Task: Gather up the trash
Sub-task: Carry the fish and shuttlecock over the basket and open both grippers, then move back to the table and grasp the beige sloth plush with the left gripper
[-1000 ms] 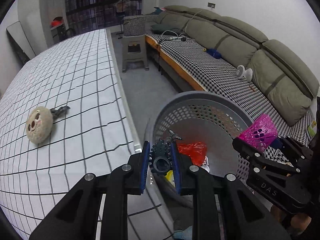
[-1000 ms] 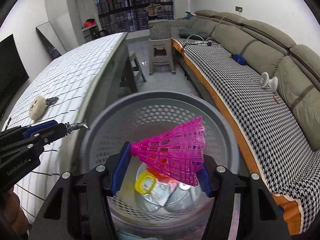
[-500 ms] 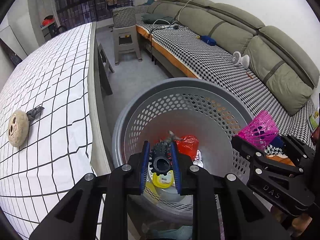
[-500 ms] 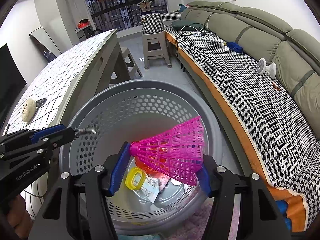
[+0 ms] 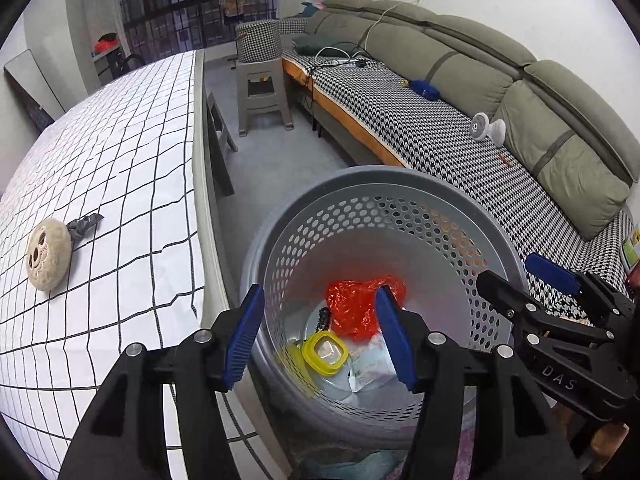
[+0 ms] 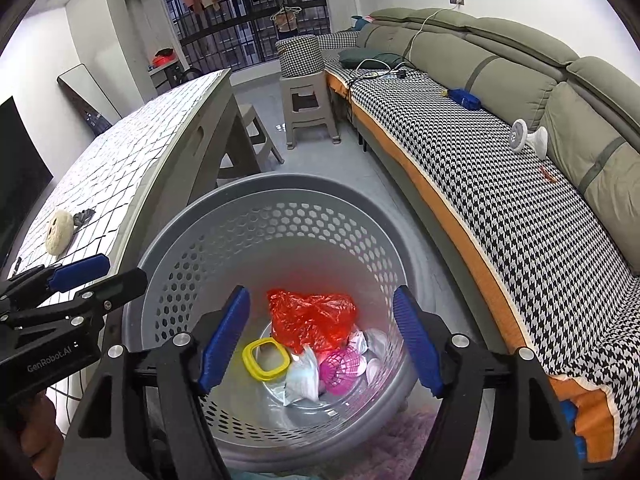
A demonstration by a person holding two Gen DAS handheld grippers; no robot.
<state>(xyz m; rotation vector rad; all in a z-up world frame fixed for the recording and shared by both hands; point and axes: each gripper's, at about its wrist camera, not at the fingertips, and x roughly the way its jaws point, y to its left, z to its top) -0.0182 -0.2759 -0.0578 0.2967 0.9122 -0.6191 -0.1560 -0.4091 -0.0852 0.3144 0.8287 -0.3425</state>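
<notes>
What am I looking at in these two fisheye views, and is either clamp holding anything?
A person holds two hand-held clamps, each with its own camera looking along its blue-padded fingers. The left gripper and right gripper both hang over the grey basket. Their jaws have just been opening and hold nothing. The pink shuttlecock lies in the basket beside the red bag and yellow ring; a small black piece lies there too. On the checked table rests a round beige object.
</notes>
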